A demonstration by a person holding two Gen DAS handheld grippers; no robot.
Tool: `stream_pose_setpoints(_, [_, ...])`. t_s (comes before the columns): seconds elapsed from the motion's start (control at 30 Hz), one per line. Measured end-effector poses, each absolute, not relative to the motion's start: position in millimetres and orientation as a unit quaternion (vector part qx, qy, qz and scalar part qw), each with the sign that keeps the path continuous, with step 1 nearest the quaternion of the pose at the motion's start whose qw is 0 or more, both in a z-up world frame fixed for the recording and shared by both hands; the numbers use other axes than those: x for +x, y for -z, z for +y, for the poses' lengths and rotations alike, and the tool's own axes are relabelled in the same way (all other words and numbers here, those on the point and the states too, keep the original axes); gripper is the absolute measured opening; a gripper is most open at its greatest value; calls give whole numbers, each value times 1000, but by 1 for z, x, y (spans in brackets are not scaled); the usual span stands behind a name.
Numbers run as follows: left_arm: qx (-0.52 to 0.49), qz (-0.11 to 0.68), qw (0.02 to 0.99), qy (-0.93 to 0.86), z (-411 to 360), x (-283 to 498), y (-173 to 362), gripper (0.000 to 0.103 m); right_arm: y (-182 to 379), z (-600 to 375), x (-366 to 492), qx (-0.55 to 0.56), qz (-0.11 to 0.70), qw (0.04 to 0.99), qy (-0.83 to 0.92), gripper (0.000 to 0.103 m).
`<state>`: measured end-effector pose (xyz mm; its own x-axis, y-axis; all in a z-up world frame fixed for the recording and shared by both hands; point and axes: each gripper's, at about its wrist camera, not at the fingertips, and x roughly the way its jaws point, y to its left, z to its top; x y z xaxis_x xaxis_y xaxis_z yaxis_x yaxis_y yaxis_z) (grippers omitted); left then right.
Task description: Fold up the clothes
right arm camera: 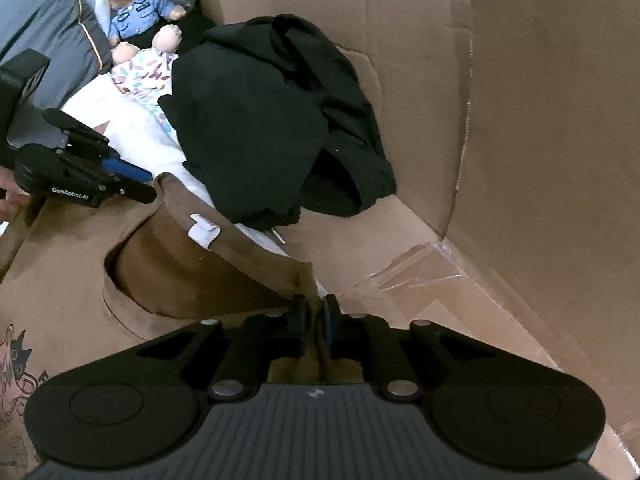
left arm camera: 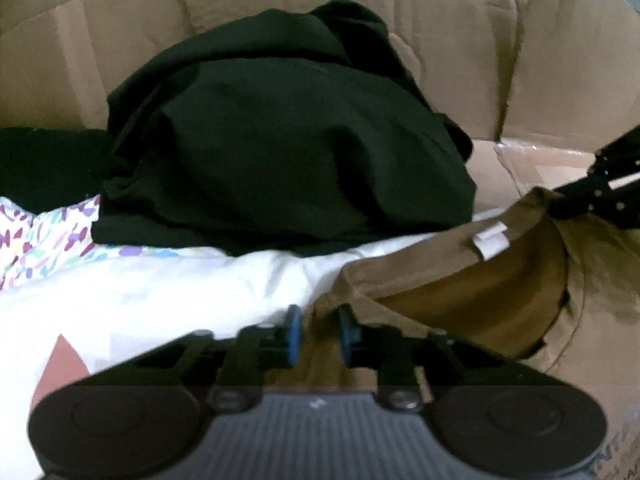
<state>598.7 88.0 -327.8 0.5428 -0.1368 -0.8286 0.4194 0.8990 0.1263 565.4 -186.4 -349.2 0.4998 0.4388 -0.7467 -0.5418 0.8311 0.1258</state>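
My left claw (left arm camera: 316, 334) grips the brown shirt (left arm camera: 460, 280) at the left end of its collar; the blue pads (left arm camera: 294, 334) stand a little apart with a bunch of brown cloth pinched between them. In the right wrist view this same claw (right arm camera: 140, 186) shows at the left, its tips closed on the collar edge.

Moving right, the shirt's neck opening gapes, with a white tag (right arm camera: 204, 230) showing on the collar band. The shirt lies in front of the black heap (right arm camera: 272, 120), over a white sheet (left arm camera: 160, 288), inside cardboard walls (right arm camera: 540, 120). A teddy bear (right arm camera: 138, 8) sits far back at the left.

At the right, my right claw (right arm camera: 316, 316) is clenched tight on the other end of the collar, brown cloth running between the pads.

I judge the step to be holding the shirt by both shoulders, either to spread it flat or to carry the top edge over in a fold; the pictures fit both. Whichever it is, my two claws must keep equal tension so the collar stays straight, and neither grip may slip, since the cloth is thin and bunched. The printed front (right arm camera: 16, 364) shows at the lower left.
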Motion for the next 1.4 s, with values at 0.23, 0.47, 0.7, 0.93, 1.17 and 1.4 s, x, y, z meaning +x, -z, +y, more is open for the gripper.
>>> stream_pose_setpoints(0.23, [158,447,871,124,83,606,330,13,356,-185,571,-45,427,868,-250,15])
stream_pose_setpoints(0.47, [160,437,879,106,85,588,307,49,322,-216,542,-28,411,880,-236,60])
stream_pose_setpoints(0.7, [137,424,886,126,72,552,249,55,244,-267,477,-77,428,879,-196,60])
stream_pose_setpoints(0.93, [103,415,893,142,51,498,188,48,178,-300,416,-119,443,871,-178,60])
stream_pose_setpoints(1.17, [87,416,890,164,15,457,149,48,138,-317,368,-132,448,870,-158,61])
stream_pose_setpoints(1.4, [82,408,891,181,-27,418,133,48,110,-314,329,-114,445,878,-137,70])
